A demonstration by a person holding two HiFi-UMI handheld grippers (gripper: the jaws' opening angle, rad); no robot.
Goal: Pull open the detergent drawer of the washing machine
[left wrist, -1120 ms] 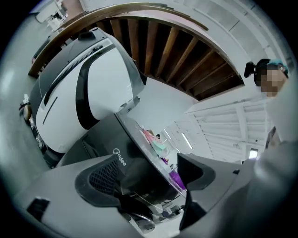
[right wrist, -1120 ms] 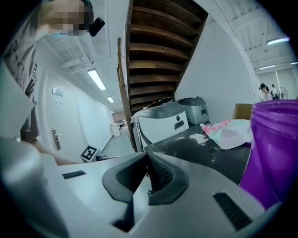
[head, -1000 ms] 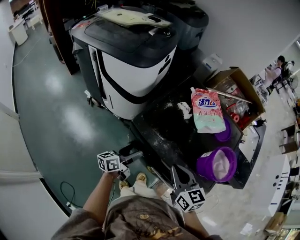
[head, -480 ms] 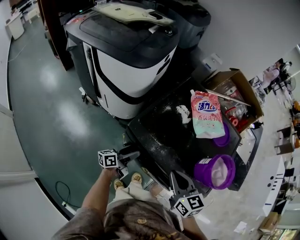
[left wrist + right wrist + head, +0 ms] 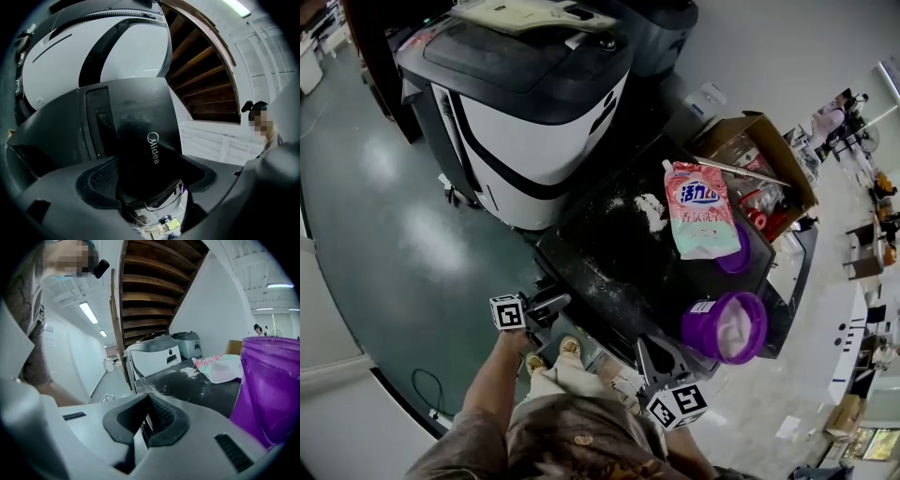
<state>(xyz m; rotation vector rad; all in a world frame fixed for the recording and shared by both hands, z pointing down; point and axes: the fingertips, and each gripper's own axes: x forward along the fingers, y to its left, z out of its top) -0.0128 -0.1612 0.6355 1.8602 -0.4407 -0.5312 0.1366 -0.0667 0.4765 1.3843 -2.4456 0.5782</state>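
Head view: your left gripper (image 5: 551, 303) is at the front-left corner of the black washing machine (image 5: 609, 253), jaws pointing in at that corner. Your right gripper (image 5: 661, 352) is just off the washer's front edge, near the open purple tub (image 5: 727, 328) that stands on the top by that edge. Also on the washer top: a pink-and-green detergent pouch (image 5: 701, 220) towards the back, lying partly over a second purple tub (image 5: 736, 261), and a patch of spilled white powder (image 5: 649, 208) beside the pouch. A cardboard box (image 5: 741, 131) sits behind the washer, and a white-and-black top-loader (image 5: 534, 122) stands off its back-left side

Left gripper view: the jaws are spread wide, one on each side of the detergent drawer (image 5: 140, 136), the dark front piece with the Midea logo on the washer's front. Its near end reaches in between the pads. I can't see either pad pressing on it, or how far out the drawer stands

Right gripper view: the jaws are clenched together with nothing between them. The washer's powder-dusted top runs away from the tips, with the purple tub close on the right and the pouch further back
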